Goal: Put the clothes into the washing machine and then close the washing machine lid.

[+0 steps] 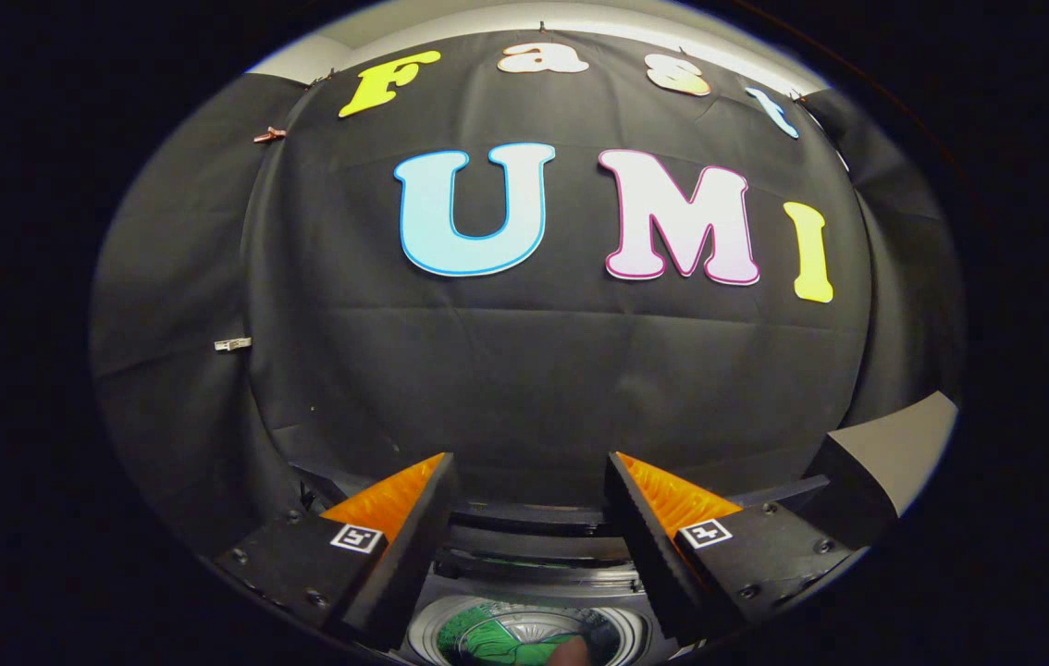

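Clothes (499, 643) (green) already lie in the washing machine (524, 564) drum; my gripper (529, 481) hangs released, lid unclosed.

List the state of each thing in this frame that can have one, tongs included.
tongs: open, fingers apart, nothing between them.
washing machine: lid up, round drum opening exposed below the fingers.
green garment: lying inside the drum.
lid: raised, standing to the right of the opening.
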A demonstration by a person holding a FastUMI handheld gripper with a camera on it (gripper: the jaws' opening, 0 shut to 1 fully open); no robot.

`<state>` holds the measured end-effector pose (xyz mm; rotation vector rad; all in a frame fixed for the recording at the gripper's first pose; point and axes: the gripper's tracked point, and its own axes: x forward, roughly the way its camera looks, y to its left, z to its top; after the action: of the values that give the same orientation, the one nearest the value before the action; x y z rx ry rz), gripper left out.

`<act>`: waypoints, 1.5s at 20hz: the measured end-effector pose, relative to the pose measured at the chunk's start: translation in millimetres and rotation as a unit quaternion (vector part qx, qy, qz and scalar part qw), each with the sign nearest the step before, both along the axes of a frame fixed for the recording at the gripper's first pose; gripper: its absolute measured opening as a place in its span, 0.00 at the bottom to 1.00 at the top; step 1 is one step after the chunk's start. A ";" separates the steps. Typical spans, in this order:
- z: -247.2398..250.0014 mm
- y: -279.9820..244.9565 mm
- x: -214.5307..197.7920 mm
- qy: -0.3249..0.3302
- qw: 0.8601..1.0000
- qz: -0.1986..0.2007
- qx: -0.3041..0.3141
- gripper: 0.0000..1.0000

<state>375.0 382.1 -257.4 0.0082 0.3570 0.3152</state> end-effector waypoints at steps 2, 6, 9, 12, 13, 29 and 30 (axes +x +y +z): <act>-1.4 -1.3 -9.7 0.000 1.000 0.000 -0.001 1.00; -1.1 -4.3 -27.1 0.000 1.000 0.002 -0.001 1.00; -2.2 -6.0 -40.5 0.000 1.000 0.003 0.009 1.00; -5.4 -8.3 -54.4 0.004 1.000 0.004 0.008 0.99; -7.2 -9.3 -58.2 0.006 1.000 0.003 0.010 0.99; 39.0 -28.7 -145.6 -0.051 0.998 0.024 0.023 0.99; 44.8 -31.2 -151.2 -0.056 0.998 0.021 0.019 0.99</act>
<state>223.8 350.9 -212.7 0.0202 0.2403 0.3634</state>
